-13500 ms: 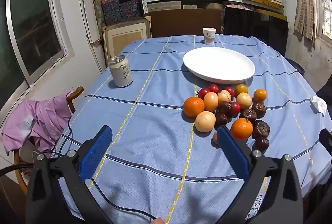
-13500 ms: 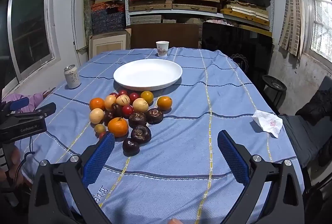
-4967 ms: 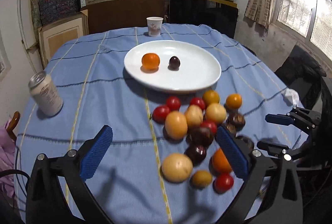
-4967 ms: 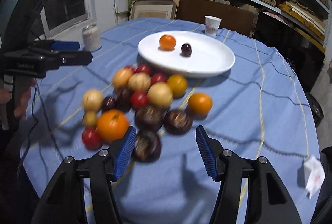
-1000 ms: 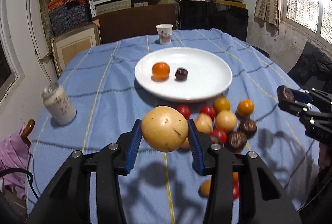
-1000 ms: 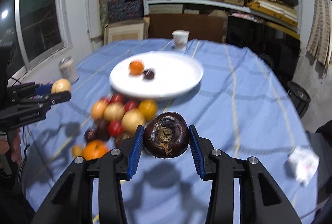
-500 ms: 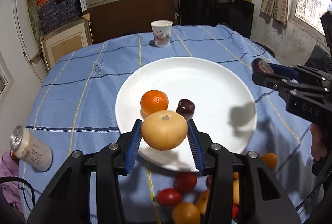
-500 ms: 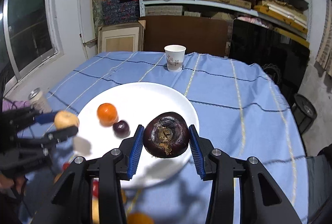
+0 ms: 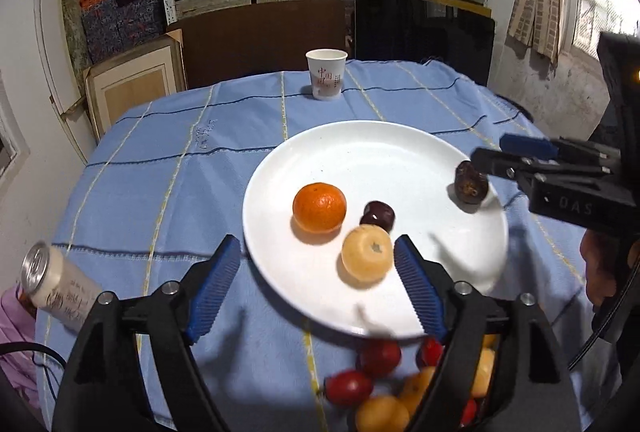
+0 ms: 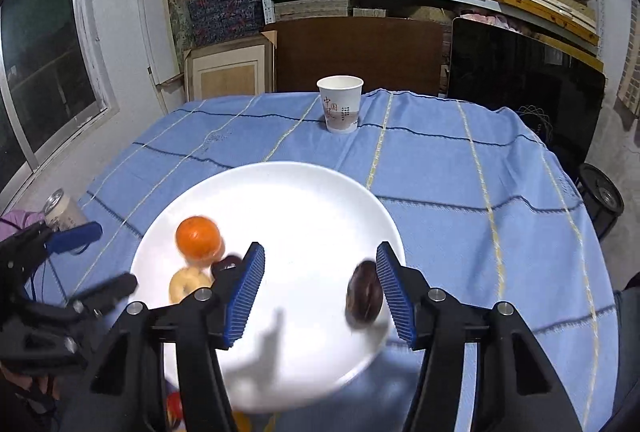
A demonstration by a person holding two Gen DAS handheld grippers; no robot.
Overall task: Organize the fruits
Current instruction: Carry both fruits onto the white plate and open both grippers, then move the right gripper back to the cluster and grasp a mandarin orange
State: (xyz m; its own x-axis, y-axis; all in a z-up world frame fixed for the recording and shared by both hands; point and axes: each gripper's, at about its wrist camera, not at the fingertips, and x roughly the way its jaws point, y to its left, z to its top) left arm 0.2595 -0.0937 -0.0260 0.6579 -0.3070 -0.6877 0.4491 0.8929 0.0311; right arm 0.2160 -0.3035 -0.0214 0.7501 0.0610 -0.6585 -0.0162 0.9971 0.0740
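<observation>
The white plate (image 9: 400, 152) holds an orange (image 9: 319, 207), a small dark fruit (image 9: 378, 213) and a pale yellow round fruit (image 9: 367, 252). My left gripper (image 9: 318, 282) is open, with the yellow fruit lying free between its fingers near the right one. My right gripper (image 10: 318, 286) is open over the plate (image 10: 304, 200). A dark brown fruit (image 10: 363, 296), blurred, lies by its right finger. In the left wrist view this fruit (image 9: 471, 187) sits at the plate's right edge under the right gripper (image 9: 520, 158). Several red and orange fruits (image 9: 380, 384) lie on the cloth in front of the plate.
A paper cup (image 9: 326, 73) stands behind the plate on the blue tablecloth (image 9: 180, 172). A drink can (image 9: 52, 280) stands at the left. Shelves with boxes and a dark screen are behind the table. The right wrist view shows the cup (image 10: 341, 103) and can (image 10: 60, 210).
Both grippers have opened. The yellow fruit has left the left gripper and lies on the plate. The dark brown fruit has left the right gripper and is on the plate's right side.
</observation>
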